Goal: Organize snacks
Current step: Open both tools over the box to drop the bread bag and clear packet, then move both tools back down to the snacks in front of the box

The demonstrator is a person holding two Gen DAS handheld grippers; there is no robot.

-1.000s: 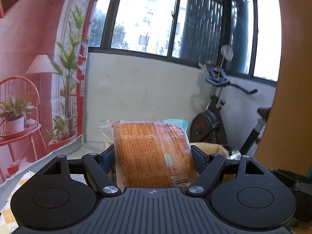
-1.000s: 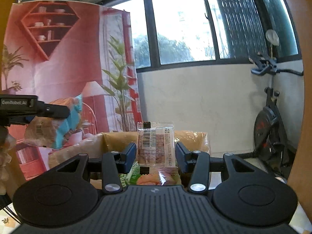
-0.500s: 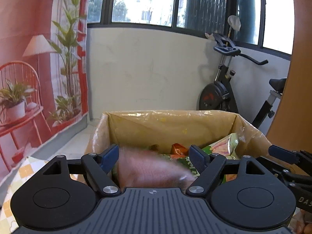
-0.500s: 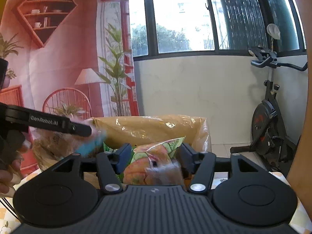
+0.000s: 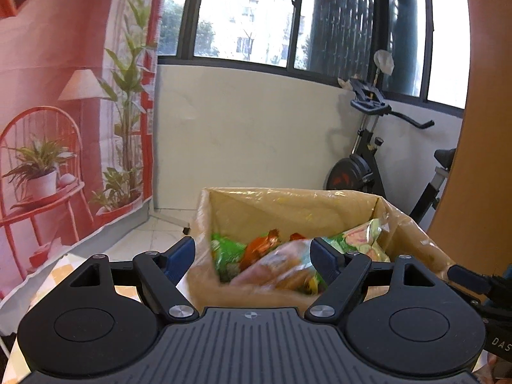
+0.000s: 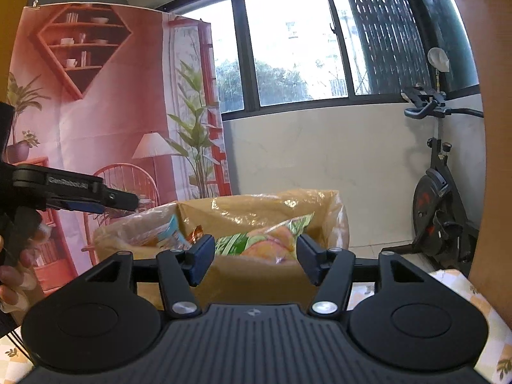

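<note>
The left gripper (image 5: 252, 257) is seen with its blue-padded jaws spread wide, and nothing is clamped between them. Just ahead of its fingertips and slightly below, a cardboard box (image 5: 288, 204) lined with clear plastic is found, its open top facing up. An orange bread packet (image 5: 278, 272) is seen blurred inside the box, lying between the lines of the two jaws but beyond them, apart from both pads. Further in, green snack bags (image 5: 228, 251) and a small red-orange wrapper (image 5: 260, 243) are piled against the far wall. At the right edge of this view, part of the other tool is glimpsed beside the box.

The right gripper (image 6: 254, 256) is held with its jaws apart; they have just been opening, and no item is left between them. Directly ahead of it the same cardboard box (image 6: 256, 276) is seen, its near wall filling the gap between the pads. Inside, a green and orange snack bag (image 6: 265, 240) is heaped ahead of the fingertips, and to the left a packet with a light blue edge (image 6: 171, 228) is tilted against the side. The left gripper (image 6: 121, 201) is seen from the side at the upper left, over the box's left rim, gripped by a hand (image 6: 14, 268).

Beyond the box, a printed red backdrop (image 6: 112, 96) is hung at left, and an exercise bike (image 6: 438, 198) is stood at right.
</note>
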